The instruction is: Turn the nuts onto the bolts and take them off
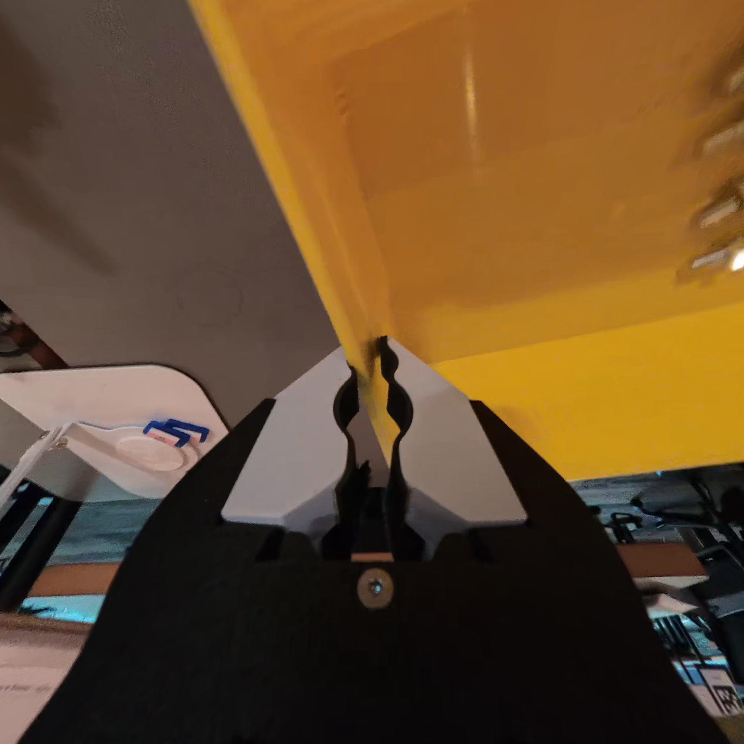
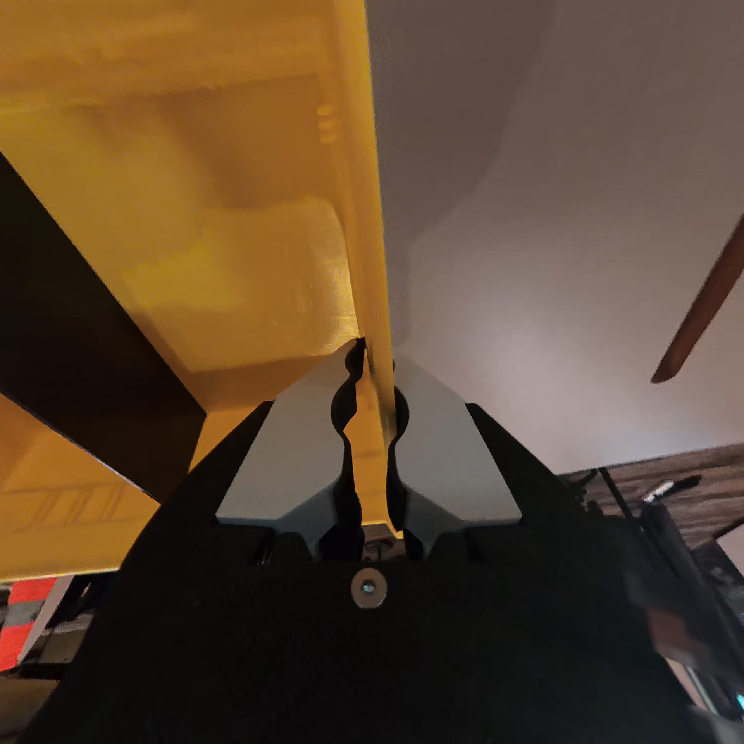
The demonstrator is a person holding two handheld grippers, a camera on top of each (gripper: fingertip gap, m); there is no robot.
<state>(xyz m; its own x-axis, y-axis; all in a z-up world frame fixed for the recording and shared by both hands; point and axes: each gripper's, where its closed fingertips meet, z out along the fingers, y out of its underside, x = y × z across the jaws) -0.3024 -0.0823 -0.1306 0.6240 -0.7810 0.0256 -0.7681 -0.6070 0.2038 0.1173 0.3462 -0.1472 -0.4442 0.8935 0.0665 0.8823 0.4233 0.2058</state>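
A yellow plastic bin (image 1: 523, 201) fills the upper right of the left wrist view. My left gripper (image 1: 372, 356) is shut on the bin's thin side wall at a corner. Blurred metal nuts and bolts (image 1: 720, 181) lie inside the bin at the far right edge. In the right wrist view the same yellow bin (image 2: 161, 201) fills the left half. My right gripper (image 2: 378, 356) is shut on its upright wall, which runs between the two fingers. No nut or bolt shows in the right wrist view.
The bin rests over a grey table surface (image 1: 141, 201). A white flat device with a blue mark (image 1: 120, 422) lies at the left. A dark slab (image 2: 80, 322) crosses the bin at the left. A brown wooden strip (image 2: 704, 302) is at the right. One gripper's finger ends stand about 60 cm off the other's.
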